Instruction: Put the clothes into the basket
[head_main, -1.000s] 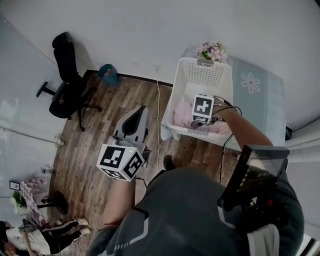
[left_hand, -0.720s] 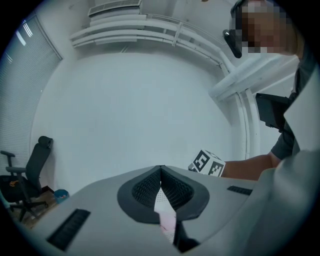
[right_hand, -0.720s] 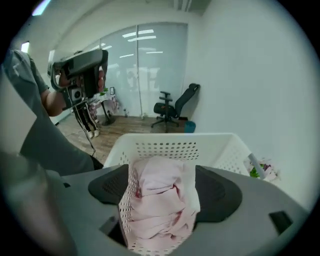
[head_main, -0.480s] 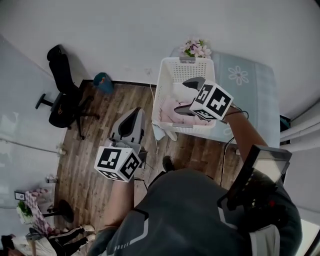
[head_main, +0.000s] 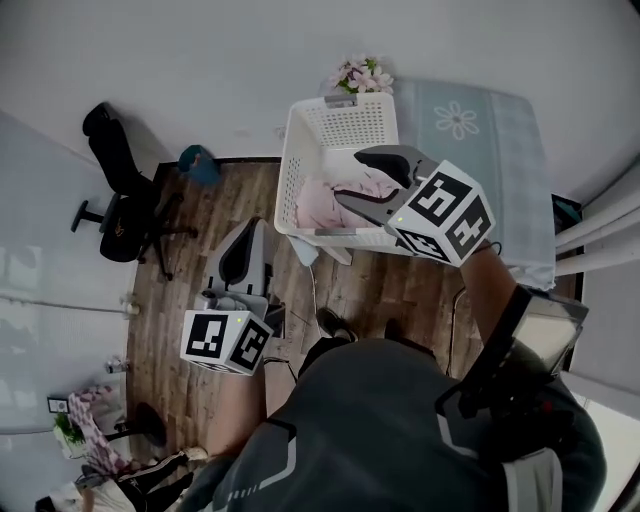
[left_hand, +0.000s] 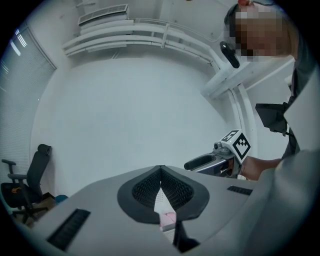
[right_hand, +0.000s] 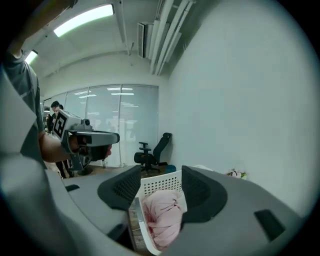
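Note:
A white slatted basket (head_main: 340, 135) stands on the wooden floor by the wall, with pink clothes (head_main: 325, 205) bunched inside it. My right gripper (head_main: 347, 176) hovers above the basket's near side. Its jaws are closing with nothing between them. In the right gripper view the basket (right_hand: 160, 182) and the pink clothes (right_hand: 162, 217) show through the gap, well beyond the right gripper (right_hand: 160, 187). My left gripper (head_main: 252, 232) hangs over the floor left of the basket. Its jaws meet at the tips in the left gripper view (left_hand: 160, 170) and hold nothing.
A black office chair (head_main: 125, 200) and a blue object (head_main: 195, 162) stand at the left by the wall. Pink flowers (head_main: 360, 75) sit behind the basket. A pale blue cloth surface with a flower print (head_main: 470, 130) lies to its right. A white cable (head_main: 313, 290) runs across the floor.
My right gripper has risen out of the basket and drawn back to the right, leaving the pink clothes inside. Its jaws have narrowed. The left gripper has barely moved.

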